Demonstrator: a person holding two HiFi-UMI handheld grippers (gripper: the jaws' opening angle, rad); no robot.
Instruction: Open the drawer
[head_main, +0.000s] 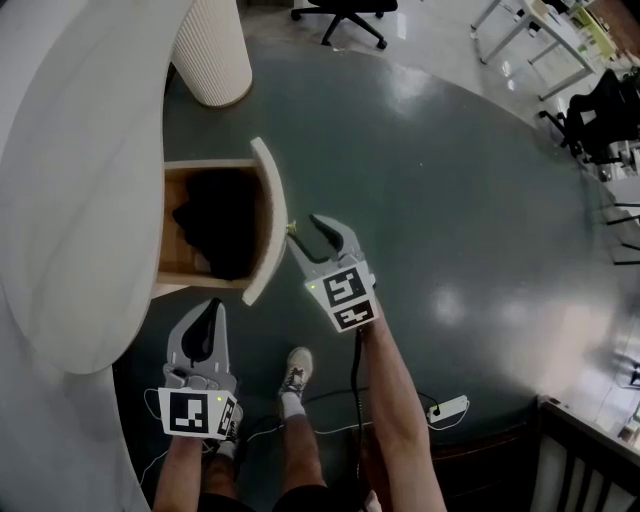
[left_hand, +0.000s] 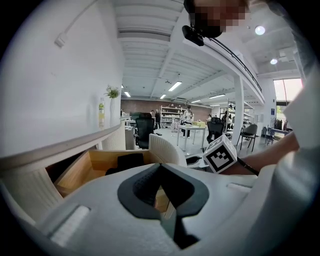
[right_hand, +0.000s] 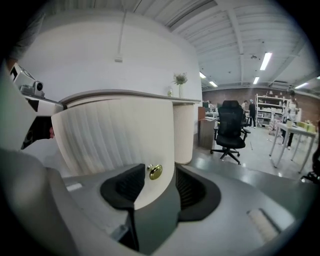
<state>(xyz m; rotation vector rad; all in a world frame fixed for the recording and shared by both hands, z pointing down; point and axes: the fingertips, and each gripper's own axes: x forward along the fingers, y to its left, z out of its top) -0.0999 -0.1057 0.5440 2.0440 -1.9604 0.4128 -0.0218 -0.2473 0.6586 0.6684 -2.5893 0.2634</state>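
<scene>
The wooden drawer stands pulled out of the curved white desk, and something black lies inside it. Its curved white front carries a small brass knob. My right gripper is at that knob with its jaws open. In the right gripper view the knob sits between the pads without touching them, against the ribbed drawer front. My left gripper hangs below the drawer's near corner, shut and empty. The left gripper view looks into the drawer.
A ribbed white column stands beyond the drawer. The person's shoe and legs are just below the grippers. A white power strip with cables lies on the dark floor. An office chair stands far off.
</scene>
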